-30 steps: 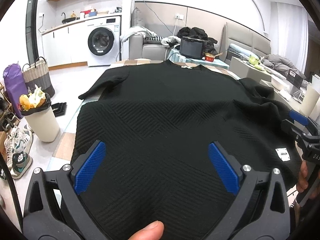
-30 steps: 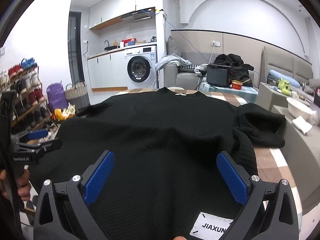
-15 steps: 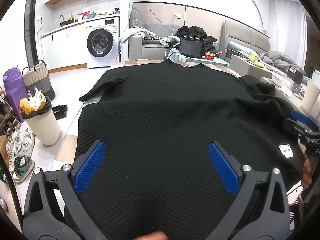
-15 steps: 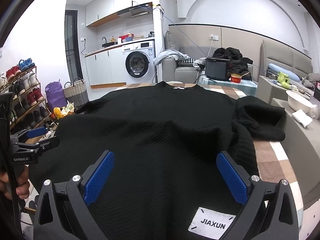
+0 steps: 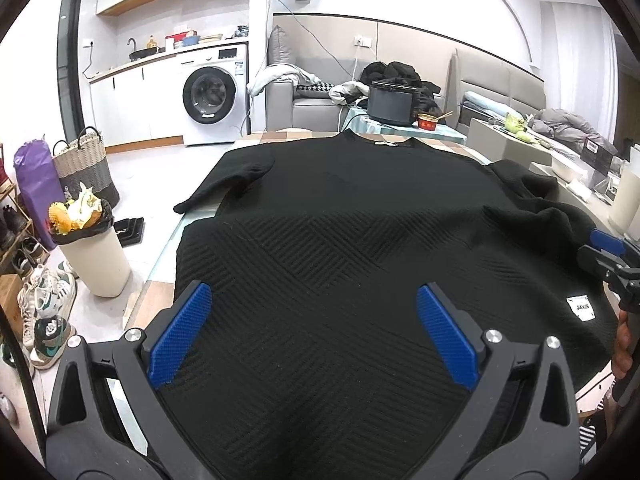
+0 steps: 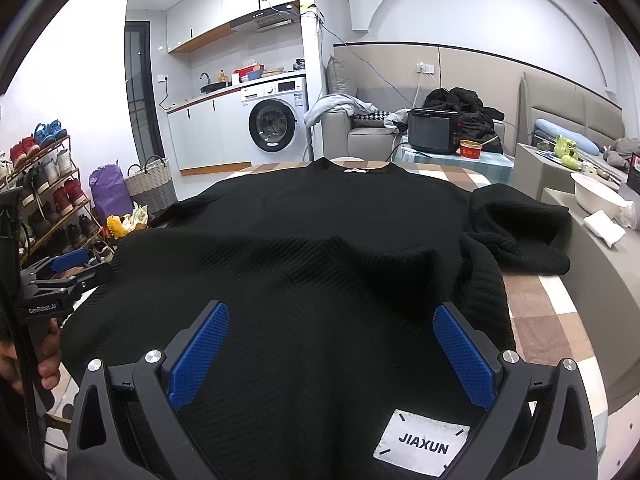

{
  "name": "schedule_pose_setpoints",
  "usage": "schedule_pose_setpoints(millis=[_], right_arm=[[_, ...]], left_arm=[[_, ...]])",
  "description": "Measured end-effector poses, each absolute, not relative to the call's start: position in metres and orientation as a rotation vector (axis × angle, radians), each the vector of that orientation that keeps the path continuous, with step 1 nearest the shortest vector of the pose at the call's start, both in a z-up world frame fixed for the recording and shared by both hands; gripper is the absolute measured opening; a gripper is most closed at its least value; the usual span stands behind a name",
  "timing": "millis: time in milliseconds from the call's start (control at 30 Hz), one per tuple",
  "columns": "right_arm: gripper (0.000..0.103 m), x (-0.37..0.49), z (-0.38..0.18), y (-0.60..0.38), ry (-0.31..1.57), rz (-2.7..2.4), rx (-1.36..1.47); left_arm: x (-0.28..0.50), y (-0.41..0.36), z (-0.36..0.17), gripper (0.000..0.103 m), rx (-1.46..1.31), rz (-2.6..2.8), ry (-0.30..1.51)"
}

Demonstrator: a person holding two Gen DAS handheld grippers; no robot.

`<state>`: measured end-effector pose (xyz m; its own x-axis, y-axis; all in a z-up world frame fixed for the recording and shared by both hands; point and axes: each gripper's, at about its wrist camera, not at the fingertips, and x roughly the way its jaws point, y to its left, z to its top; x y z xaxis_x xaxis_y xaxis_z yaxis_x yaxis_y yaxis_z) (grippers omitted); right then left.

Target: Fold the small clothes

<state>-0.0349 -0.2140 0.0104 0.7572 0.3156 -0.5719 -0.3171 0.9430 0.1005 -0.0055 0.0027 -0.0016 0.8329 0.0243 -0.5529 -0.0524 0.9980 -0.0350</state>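
Note:
A black textured sweater (image 5: 340, 240) lies spread on a checked table, collar at the far end; it also shows in the right wrist view (image 6: 320, 264). Its left sleeve (image 5: 224, 184) lies out flat. Its right sleeve (image 6: 520, 232) is bunched up. A white JIAXUN label (image 6: 422, 446) sits near the hem. My left gripper (image 5: 310, 332) is open over the hem's left part. My right gripper (image 6: 330, 354) is open over the hem's right part, next to the label. Each gripper shows at the edge of the other's view, left (image 6: 64, 276) and right (image 5: 608, 256).
The checked table (image 6: 548, 320) shows bare at the right of the sweater. A bin with rubbish (image 5: 92, 248) and shoes stand on the floor left of the table. A white bowl (image 6: 596, 196) and a cloth lie on a grey surface at the right.
Both grippers have drawn back a little toward the hem and sit slightly higher. The thumb seen at the bottom of the left view a second ago is out of sight. Both stay open.

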Motion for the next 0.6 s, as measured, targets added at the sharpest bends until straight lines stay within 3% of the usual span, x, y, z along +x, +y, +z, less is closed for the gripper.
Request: schedule_pose_setpoints(millis=[600], right_arm=[[0.103,-0.025,0.008,-0.213,0.666,0.240,-0.015]], left_arm=[[0.016,0.000,0.002,0.102,-0.080,-0.007,0.601]])
